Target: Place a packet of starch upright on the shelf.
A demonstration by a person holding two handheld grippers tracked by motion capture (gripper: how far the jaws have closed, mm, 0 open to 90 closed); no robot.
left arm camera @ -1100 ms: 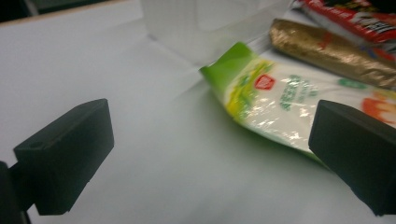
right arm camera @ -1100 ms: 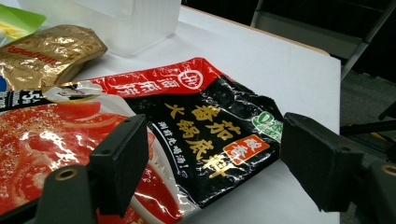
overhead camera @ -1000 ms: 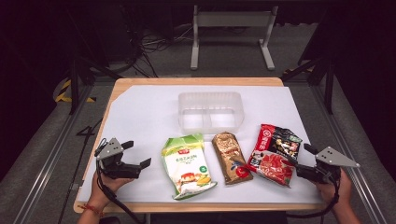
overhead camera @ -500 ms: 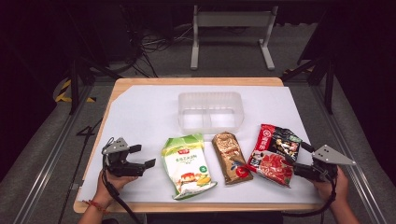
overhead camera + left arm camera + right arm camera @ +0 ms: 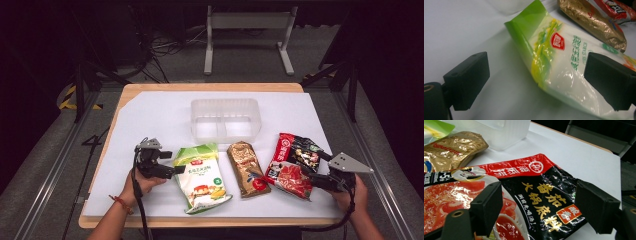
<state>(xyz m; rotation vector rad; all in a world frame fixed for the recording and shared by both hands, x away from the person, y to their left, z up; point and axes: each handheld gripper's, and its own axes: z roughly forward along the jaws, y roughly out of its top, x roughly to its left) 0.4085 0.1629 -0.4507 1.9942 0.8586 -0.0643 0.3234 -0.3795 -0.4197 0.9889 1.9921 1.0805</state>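
Note:
A green and white bag (image 5: 201, 177) lies flat near the table's front edge. My left gripper (image 5: 172, 162) is open at the bag's left edge. In the left gripper view the green and white bag (image 5: 564, 65) runs between the spread jaws of that gripper (image 5: 536, 82). A gold bag (image 5: 247, 169) lies to the right of it, then a red and black bag (image 5: 292, 165). My right gripper (image 5: 311, 167) is open at that bag's right side. In the right gripper view the red and black bag (image 5: 529, 192) spans the gap of that gripper (image 5: 541, 207).
A clear plastic container (image 5: 225, 119) stands behind the bags at mid table. White paper (image 5: 150, 120) covers the wooden table, and there is bare paper to the left and the back. The gold bag (image 5: 451, 147) and the container (image 5: 506, 130) lie beyond the right gripper.
My left gripper has moved right, up to the green and white bag's edge. My right gripper has moved left onto the red and black bag's side. Both stay open.

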